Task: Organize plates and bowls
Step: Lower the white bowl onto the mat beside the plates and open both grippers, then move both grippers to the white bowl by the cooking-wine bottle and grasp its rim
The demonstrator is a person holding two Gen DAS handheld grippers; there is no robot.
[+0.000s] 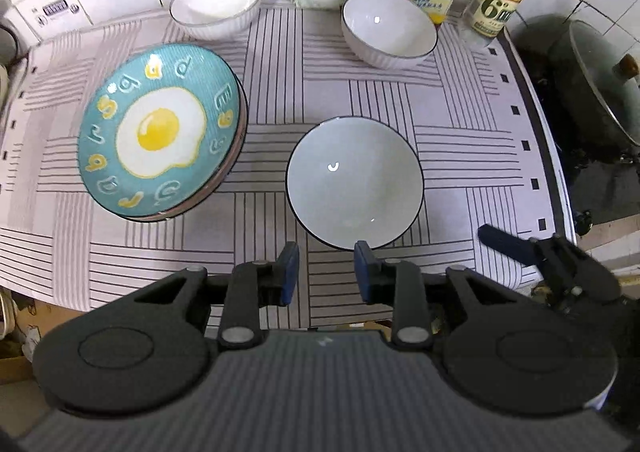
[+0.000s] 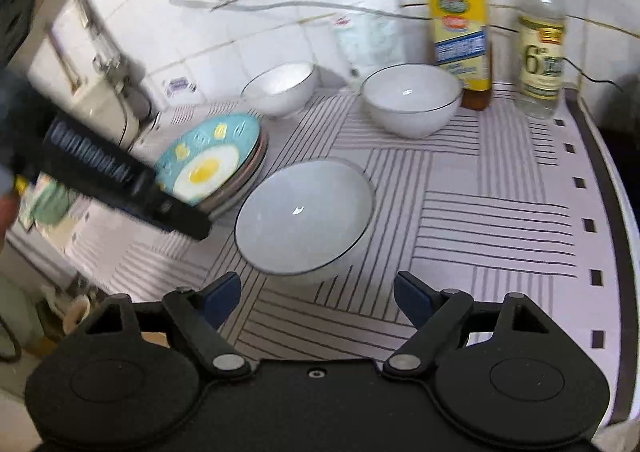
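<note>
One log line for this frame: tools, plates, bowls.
left tool: open, empty | right tool: open, empty | plates: stacked | bowls: three, separate, nearest

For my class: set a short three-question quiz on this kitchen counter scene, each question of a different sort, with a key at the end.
1. True or false: the near bowl is stacked inside another bowl.
2. How many white bowls stand on the striped cloth?
A. two
B. three
C. four
3. Fill in: the egg plate lies on ___ of a stack of plates.

Key:
1. False; it stands alone on the cloth, in front of the left tongs and right tongs, both empty.
2. B: the near one, the back left bowl and the back right bowl.
3. top
</note>
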